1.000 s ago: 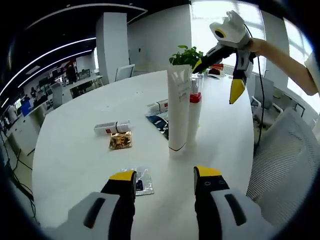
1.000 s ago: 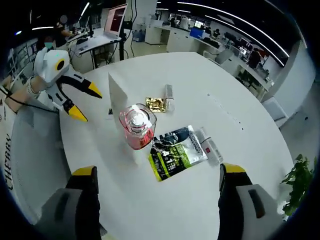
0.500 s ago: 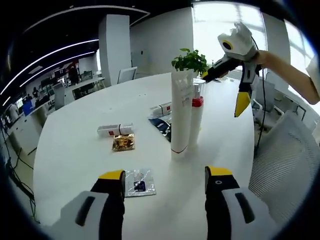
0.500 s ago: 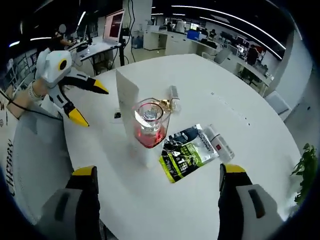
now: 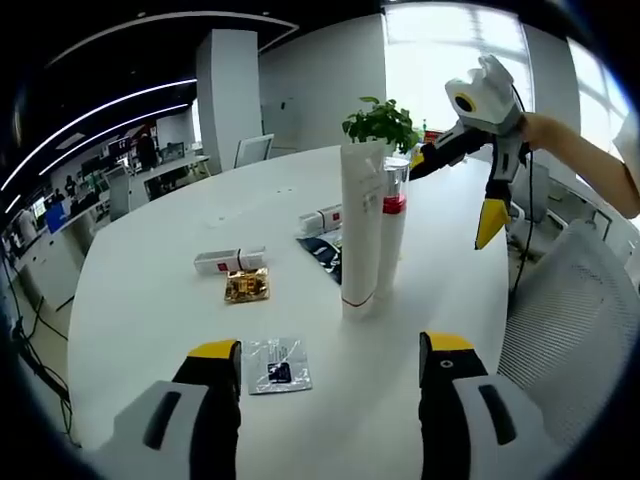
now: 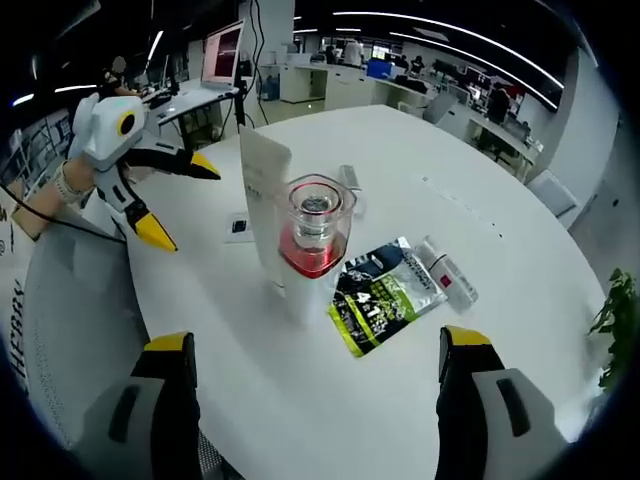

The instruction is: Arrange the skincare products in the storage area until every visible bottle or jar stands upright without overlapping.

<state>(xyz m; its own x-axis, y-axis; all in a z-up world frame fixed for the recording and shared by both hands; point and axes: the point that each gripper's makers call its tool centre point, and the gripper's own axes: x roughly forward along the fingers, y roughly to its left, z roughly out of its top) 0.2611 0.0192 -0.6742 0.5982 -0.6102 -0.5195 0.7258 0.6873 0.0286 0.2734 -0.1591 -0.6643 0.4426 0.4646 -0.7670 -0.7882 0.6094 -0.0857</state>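
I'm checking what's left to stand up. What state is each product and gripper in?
White tube: upright on its cap.
Red-capped bottle: upright, right beside the tube.
Small white tube: lying flat.
Red-labelled tube: lying flat.
Green pouch: lying flat.
Gold sachet: lying flat.
Clear sachet: lying flat.
Left gripper: open, empty.
Right gripper: open, empty.

obstacles: upright tube [image 5: 361,225], bottle [image 6: 313,240] touching | flat sachet [image 6: 383,296] beside | near table [image 6: 330,400] bare
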